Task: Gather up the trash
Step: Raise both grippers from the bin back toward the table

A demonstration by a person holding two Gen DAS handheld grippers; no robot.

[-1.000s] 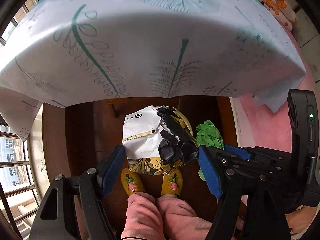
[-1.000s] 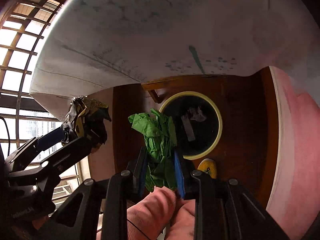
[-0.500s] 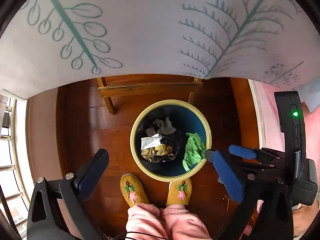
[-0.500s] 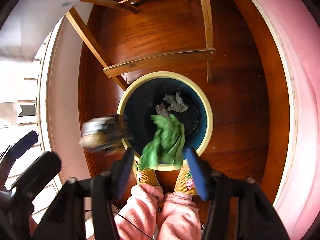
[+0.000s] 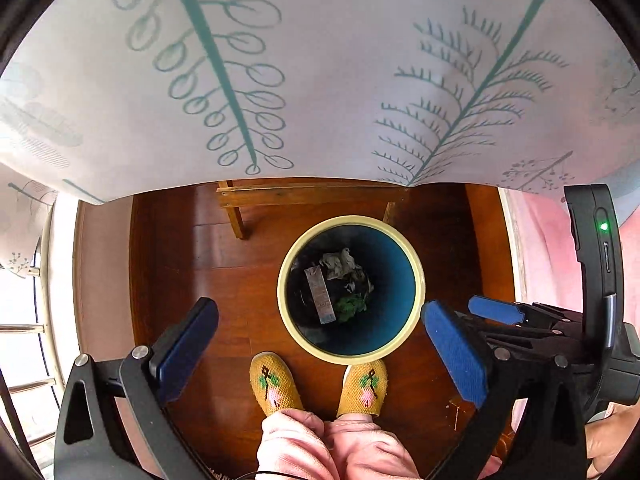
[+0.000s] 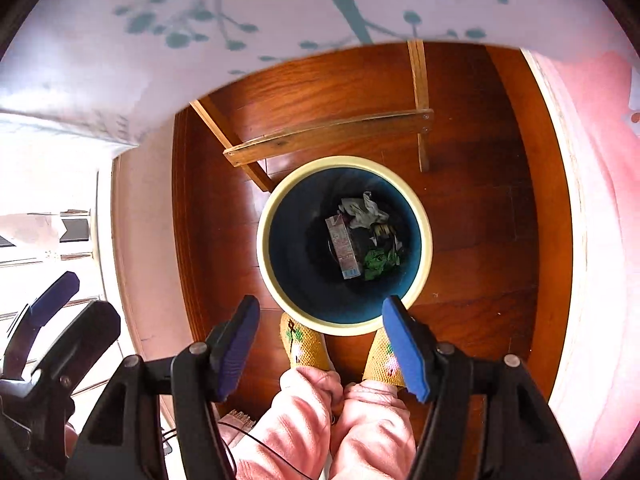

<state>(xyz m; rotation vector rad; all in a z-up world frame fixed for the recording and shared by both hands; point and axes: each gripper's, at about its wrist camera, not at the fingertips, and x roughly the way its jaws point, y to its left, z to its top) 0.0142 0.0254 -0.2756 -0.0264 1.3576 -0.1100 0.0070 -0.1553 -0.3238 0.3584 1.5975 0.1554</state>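
A round bin with a cream rim (image 5: pixel 416 268) (image 6: pixel 426 224) and blue inside stands on the wooden floor below both grippers. In it lie a green crumpled scrap (image 5: pixel 351 305) (image 6: pixel 378 259), a flat carton (image 5: pixel 320 296) (image 6: pixel 345 246), a grey crumpled paper (image 5: pixel 340 265) (image 6: pixel 364 210) and dark wrappers. My left gripper (image 5: pixel 320 344) is open and empty above the bin's near rim. My right gripper (image 6: pixel 320 346) is open and empty too, and its blue fingers (image 5: pixel 494 309) show at the right of the left wrist view.
A table with a white leaf-print cloth (image 5: pixel 320 80) (image 6: pixel 200 20) hangs over the far side, its wooden legs (image 5: pixel 236 216) (image 6: pixel 324 132) behind the bin. The person's yellow slippers (image 5: pixel 276 384) (image 6: pixel 298 340) touch the bin's near side. A pink wall (image 6: pixel 600 240) is right, a window left.
Both grippers opened and dropped their trash: the green scrap and the white and dark wrappers fell into the bin. Both grippers now look straight down over it.
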